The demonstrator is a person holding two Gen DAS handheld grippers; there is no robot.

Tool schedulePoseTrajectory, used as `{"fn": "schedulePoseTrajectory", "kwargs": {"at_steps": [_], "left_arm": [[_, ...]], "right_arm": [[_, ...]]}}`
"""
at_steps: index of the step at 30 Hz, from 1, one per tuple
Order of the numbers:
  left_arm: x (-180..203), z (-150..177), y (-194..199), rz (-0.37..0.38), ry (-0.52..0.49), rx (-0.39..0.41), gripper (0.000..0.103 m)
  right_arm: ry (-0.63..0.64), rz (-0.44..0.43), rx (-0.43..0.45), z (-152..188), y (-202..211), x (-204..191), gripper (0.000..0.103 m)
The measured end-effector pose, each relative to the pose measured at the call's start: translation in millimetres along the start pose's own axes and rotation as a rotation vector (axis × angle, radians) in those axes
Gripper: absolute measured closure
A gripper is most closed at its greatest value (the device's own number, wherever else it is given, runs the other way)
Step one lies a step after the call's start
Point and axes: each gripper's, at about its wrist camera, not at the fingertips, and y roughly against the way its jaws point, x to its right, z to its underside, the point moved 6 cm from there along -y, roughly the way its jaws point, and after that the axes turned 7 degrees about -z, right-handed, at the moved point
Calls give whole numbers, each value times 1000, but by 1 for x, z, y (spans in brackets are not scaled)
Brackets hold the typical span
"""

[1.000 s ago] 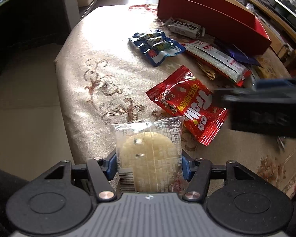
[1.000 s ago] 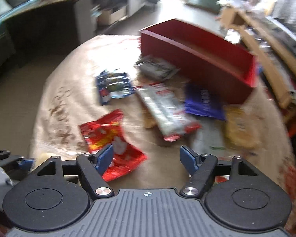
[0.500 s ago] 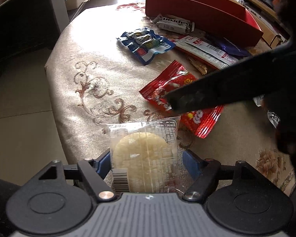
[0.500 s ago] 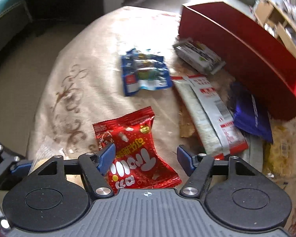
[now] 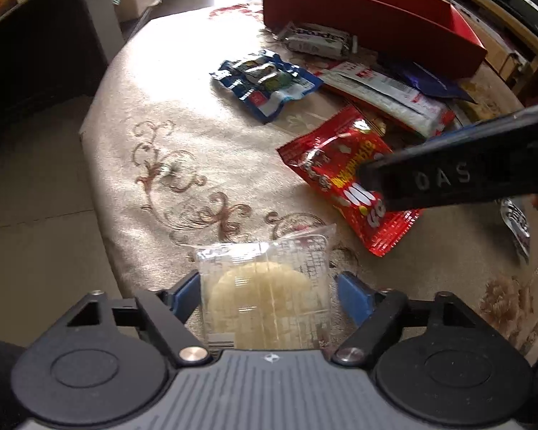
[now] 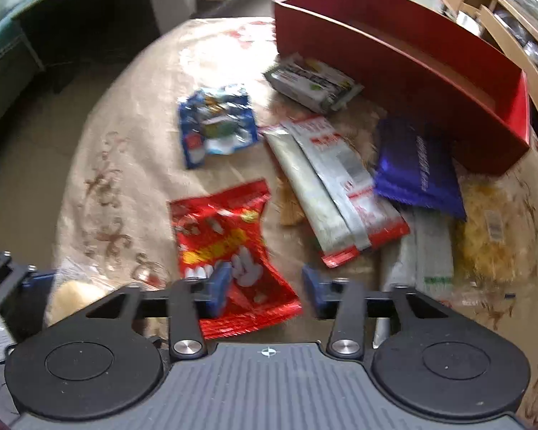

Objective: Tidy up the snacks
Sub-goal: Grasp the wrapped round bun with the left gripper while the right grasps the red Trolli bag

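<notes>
A clear-wrapped round rice cracker (image 5: 269, 297) lies on the table's near edge between the open fingers of my left gripper (image 5: 269, 299); the right finger stands clear of the wrapper. My right gripper (image 6: 265, 286) is open and hangs just above the near end of a red candy bag (image 6: 229, 251), which also shows in the left wrist view (image 5: 340, 172). The right gripper's black body (image 5: 459, 179) crosses the left wrist view at the right. A red open box (image 6: 430, 71) stands at the back of the table.
Loose snacks lie between the grippers and the box: a blue packet (image 6: 215, 125), a grey-green bar pack (image 6: 312, 82), a long white and red pack (image 6: 337, 193), a purple bag (image 6: 416, 168), a yellow noodle pack (image 6: 487, 233). The table edge drops off to the left.
My left gripper has opened and let go of the rice cracker, which now rests on the table. My right gripper has moved down and closer over the red candy bag.
</notes>
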Motion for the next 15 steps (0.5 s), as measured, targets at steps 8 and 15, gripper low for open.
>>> {"fn": "schedulePoseTrajectory", "kwargs": {"at_steps": [8, 15], "left_arm": [[4, -3, -2, -21, -11, 9, 27], [4, -16, -15, -10, -23, -18, 8]], "right_arm": [[82, 45, -20, -8, -21, -13, 18], [-31, -56, -41, -9, -20, 1, 45]]}}
